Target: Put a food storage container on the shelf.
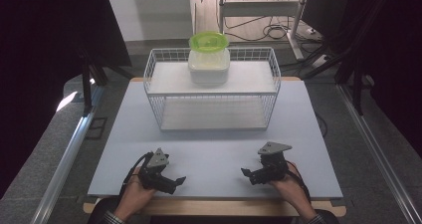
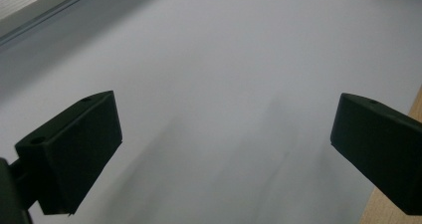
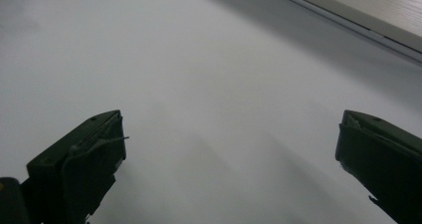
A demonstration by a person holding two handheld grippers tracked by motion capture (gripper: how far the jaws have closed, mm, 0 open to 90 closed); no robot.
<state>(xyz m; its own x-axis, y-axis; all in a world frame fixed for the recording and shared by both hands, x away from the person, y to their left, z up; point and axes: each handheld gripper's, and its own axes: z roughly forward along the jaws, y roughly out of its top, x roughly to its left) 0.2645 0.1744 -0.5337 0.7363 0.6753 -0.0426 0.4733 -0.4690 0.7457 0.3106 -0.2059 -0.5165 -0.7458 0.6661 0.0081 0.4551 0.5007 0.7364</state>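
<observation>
Tub: a white tub (image 1: pixel 209 67) with a green lid (image 1: pixel 209 41) stands on the upper shelf of the wire rack (image 1: pixel 271 79), toward the shelf's back, a little left of its middle.
Lid: sits on top of the tub, seemingly resting on it rather than pressed home; from the high view I cannot tell if it is sealed.
Rack: white wire, two shelves, at the far middle of the counter (image 1: pixel 124 149); its lower shelf is bare.
Left gripper (image 1: pixel 178 180): rests low on the counter, well in front of the rack and left of its front edge; jaws wide apart with nothing between them, pointing inward.
Right gripper (image 1: pixel 246 172): rests low on the counter, well in front of the rack and under its right end; jaws wide apart, empty, pointing inward.
Gripper views: each looks along its spread jaws at bare counter.
Done: nothing that shows; tub and lid sit untouched on the rack.
Left: by my judgement all of it, the reach to the rack, the grasp of tub or lid, and whatever handling follows.
Stage: start, both grippers parked well apart from the rack.
</observation>
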